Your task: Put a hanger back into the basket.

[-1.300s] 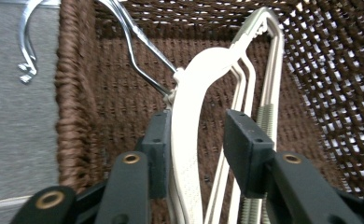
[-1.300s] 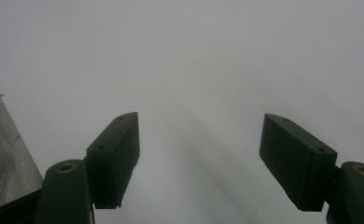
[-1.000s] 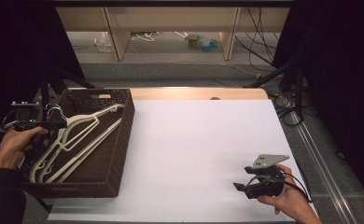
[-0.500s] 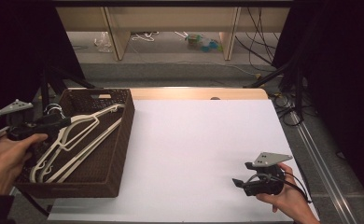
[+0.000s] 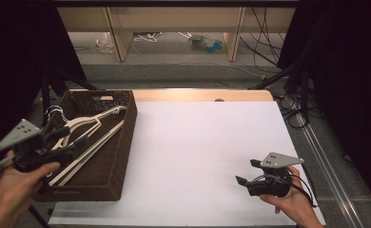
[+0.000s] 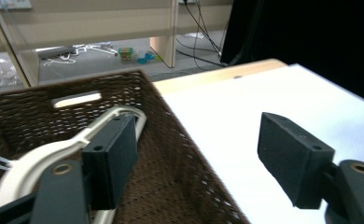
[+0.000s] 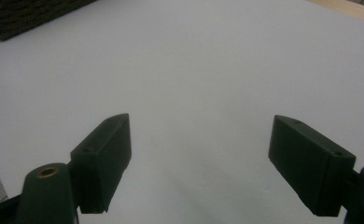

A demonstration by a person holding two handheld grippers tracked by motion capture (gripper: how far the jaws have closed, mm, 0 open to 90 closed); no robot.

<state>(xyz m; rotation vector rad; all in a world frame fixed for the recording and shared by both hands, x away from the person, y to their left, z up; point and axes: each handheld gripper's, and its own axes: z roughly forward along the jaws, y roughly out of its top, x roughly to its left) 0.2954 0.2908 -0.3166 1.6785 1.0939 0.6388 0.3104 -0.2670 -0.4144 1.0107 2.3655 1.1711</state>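
Several cream hangers (image 5: pixel 93 127) lie slantwise in a dark brown woven basket (image 5: pixel 128 137) at the table's left. My left gripper (image 5: pixel 74 140) hovers over the basket's near left part and points right along the hangers. Its jaws have just been opening, and they stand apart with nothing between them. In the left gripper view the left gripper (image 6: pixel 199 140) looks over a hanger (image 6: pixel 54 154) and the basket wall (image 6: pixel 171 154). My right gripper (image 5: pixel 247 172) rests low at the near right of the white tabletop (image 5: pixel 198 142). Its jaws have also just been opening, over bare table (image 7: pixel 194 70).
A wooden strip (image 5: pixel 198 95) borders the table's far edge. Beyond it are shelf legs, cables and small items on the floor. Black drapes stand at both sides. A metal rail runs along the floor at the right.
My left hand has drawn back from the hanger hooks toward the basket's near left corner and lifted a little, its jaws wider. The right hand has stayed put.
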